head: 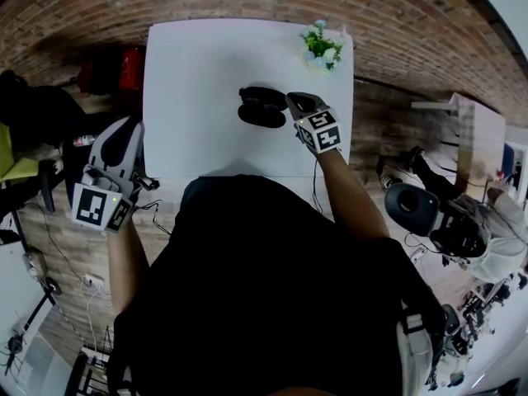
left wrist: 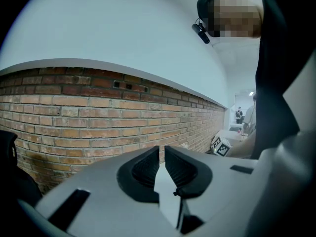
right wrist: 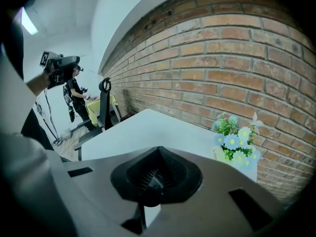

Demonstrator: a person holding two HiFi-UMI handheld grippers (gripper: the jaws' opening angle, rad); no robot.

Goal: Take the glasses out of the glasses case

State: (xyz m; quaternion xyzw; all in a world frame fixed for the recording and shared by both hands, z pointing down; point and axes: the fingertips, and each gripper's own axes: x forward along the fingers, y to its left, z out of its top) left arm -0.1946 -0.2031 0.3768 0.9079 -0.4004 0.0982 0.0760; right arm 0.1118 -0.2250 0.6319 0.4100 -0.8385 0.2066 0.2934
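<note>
**Right tool closed beside the case, left tool held off the surface**

The right tool (right wrist: 158,151) was closed. Its two dark ribbed pads met in a point and nothing showed between them. From the head view, its tip sat just beside the right end of the case (head: 262,106). Whether it touched the case could not be told. Its marker cube (head: 320,130) faced up, just behind the tip, with the forearm running back towards the near edge.

The left tool (left wrist: 161,154) had its pads a narrow slit apart, with nothing in the gap. It hung beyond the left edge of the surface (head: 198,73), near the near-left corner and well apart from the case. It pointed at a brick wall (left wrist: 98,117).

The case was black and lay on the white surface, right of the middle and about halfway between the near and far edges. It showed as two dark oval shapes, one just behind the other. The glasses themselves could not be made out.

A small pot of flowers (head: 322,46), blue and white with green leaves, stood at the far right corner. It was beyond the case and apart from it.
</note>
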